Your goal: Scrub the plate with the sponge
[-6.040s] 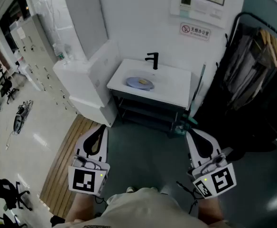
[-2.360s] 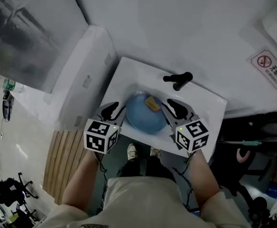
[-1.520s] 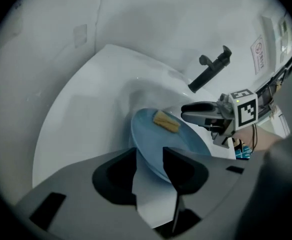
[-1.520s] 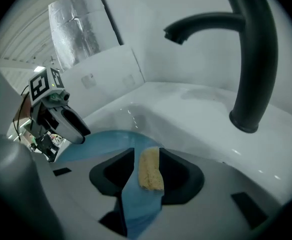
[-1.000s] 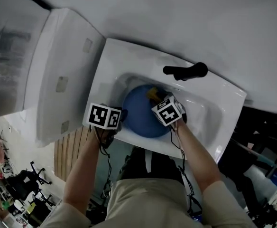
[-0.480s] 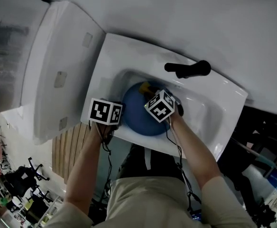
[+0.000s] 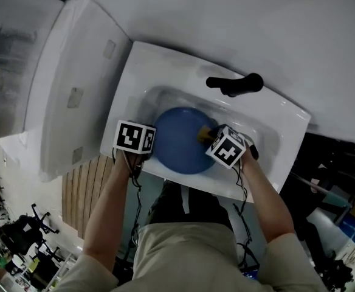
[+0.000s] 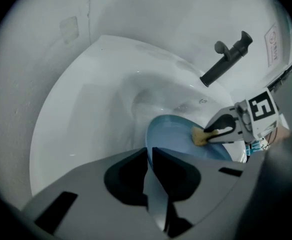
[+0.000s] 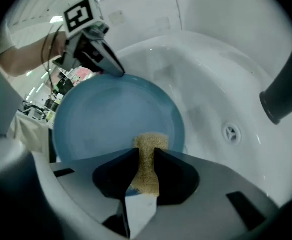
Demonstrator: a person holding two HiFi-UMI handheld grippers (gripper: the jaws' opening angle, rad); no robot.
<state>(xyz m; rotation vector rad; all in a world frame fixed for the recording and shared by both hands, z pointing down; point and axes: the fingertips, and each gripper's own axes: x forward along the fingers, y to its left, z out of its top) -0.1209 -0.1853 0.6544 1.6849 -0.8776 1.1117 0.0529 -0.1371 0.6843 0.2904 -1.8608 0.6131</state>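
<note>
A blue plate (image 7: 177,140) lies tilted in the white sink (image 7: 268,140). My left gripper (image 7: 147,154) is at the plate's left rim; its jaws are still closing, and the pads press on the rim (image 8: 149,156). My right gripper (image 7: 206,136) is at the plate's right side, jaws also closing, pinched on a tan sponge (image 7: 204,134). In the right gripper view the sponge (image 9: 147,156) is squeezed between the pads, its front end resting on the plate (image 9: 111,114). The left gripper view shows the sponge (image 8: 199,136) on the plate (image 8: 181,136).
A black faucet (image 7: 235,84) reaches over the sink's far side. The drain (image 9: 231,132) is right of the plate. A white cabinet (image 7: 68,90) stands left of the sink. Wooden floor slats (image 7: 80,199) lie below it.
My right gripper has carried the sponge from the plate's far part over to its right side, nearer me. My left gripper has stayed at the left rim.
</note>
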